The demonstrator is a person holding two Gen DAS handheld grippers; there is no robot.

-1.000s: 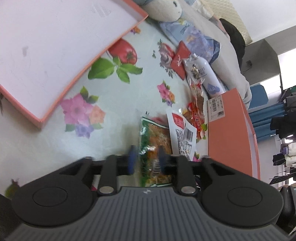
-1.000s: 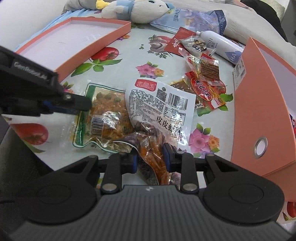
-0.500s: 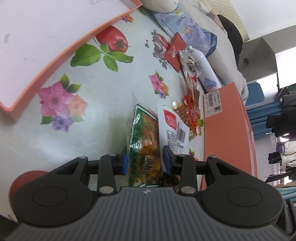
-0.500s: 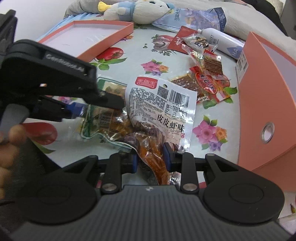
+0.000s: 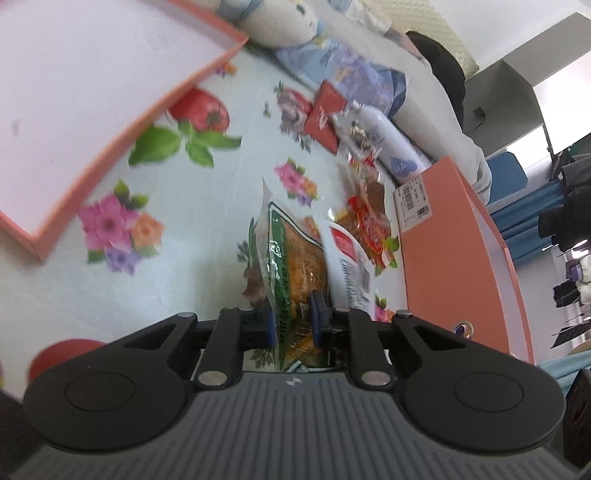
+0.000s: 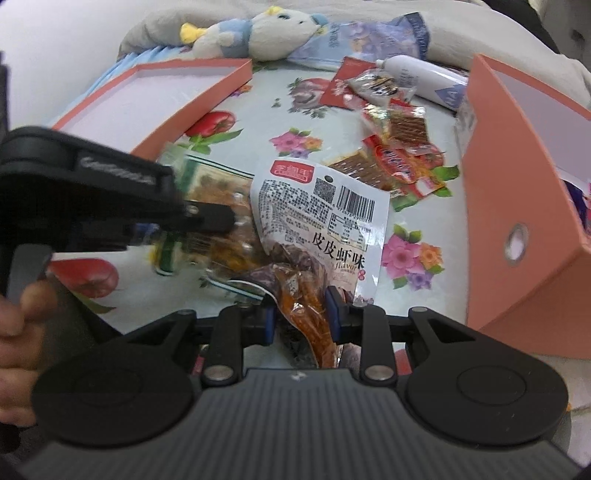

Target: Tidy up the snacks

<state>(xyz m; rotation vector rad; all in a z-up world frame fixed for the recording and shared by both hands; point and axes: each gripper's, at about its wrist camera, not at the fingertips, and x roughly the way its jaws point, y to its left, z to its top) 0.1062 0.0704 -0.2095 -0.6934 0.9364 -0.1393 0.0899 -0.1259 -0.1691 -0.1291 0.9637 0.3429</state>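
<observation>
My left gripper [image 5: 291,321] is shut on the edge of a green-trimmed snack bag [image 5: 295,258] and holds it tilted up on edge off the flowered cloth. The same bag [image 6: 214,206] shows in the right wrist view, with the left gripper [image 6: 218,221] clamped on it. My right gripper [image 6: 301,319] is shut on the clear end of a white snack bag with a barcode [image 6: 325,214], which also shows in the left wrist view [image 5: 347,258]. Several small red snack packets [image 6: 402,158] lie beyond.
An open orange tray [image 6: 177,96] lies at far left, also in the left wrist view [image 5: 92,92]. An orange box [image 6: 517,192] stands at right. A plush toy [image 6: 258,33], a blue bag [image 6: 369,37] and a white bottle [image 6: 421,77] lie at the back.
My left gripper has closed on the green-trimmed bag and lifted it onto its edge. My right gripper stays shut on the white bag, which has shifted little.
</observation>
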